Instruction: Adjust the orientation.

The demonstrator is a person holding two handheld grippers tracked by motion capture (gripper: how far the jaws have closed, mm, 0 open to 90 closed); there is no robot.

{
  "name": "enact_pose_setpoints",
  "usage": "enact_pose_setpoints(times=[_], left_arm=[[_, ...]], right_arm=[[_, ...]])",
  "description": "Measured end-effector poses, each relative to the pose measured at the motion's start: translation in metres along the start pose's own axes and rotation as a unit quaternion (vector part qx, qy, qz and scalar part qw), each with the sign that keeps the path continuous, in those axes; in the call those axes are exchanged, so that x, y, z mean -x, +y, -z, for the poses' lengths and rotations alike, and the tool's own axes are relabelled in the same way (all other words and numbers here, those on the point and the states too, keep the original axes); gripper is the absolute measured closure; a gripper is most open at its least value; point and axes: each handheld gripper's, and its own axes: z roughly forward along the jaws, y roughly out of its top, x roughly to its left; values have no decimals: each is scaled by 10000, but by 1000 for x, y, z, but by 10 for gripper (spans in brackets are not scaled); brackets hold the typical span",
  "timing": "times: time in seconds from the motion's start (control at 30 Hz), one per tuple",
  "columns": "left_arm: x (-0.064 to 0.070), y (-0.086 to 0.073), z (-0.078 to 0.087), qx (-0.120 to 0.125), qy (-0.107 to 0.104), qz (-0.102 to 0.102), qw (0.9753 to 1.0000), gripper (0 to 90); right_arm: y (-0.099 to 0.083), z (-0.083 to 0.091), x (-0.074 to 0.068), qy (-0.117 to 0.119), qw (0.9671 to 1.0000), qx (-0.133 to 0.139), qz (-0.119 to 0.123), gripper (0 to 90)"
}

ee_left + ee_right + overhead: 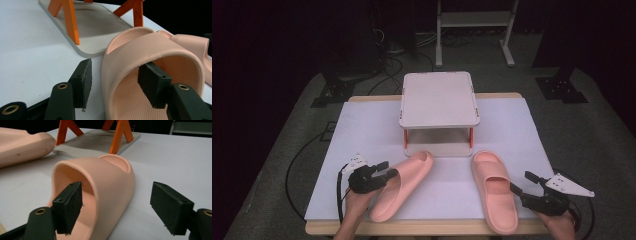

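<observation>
A dark room surrounds the counter (362, 130), whose white top carries everything. One small two-tier rack (439, 98) on orange legs stands at the middle back, open counter to either side of it. Two pink slippers lie in front: the left slipper (404, 182) angles toward the rack's base, the right slipper (495, 190) lies nearly straight with its heel by the near edge. Bare counter separates them. Two hand-held grippers work here. The left hand-held gripper (387, 170) is spread open, one jaw inside the left slipper's strap, one outside. The right hand-held gripper (523, 182) is likewise released, straddling the right slipper's strap wall. No writing is readable.
</observation>
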Motion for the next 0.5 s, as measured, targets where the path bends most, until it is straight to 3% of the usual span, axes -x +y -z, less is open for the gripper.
enact_pose_setpoints(times=[0.5], left_arm=[[14,-1,-12,-322,-281,-396,9983,391]], right_arm=[[-3,-10,-6,161,9996,-210,70,257]])
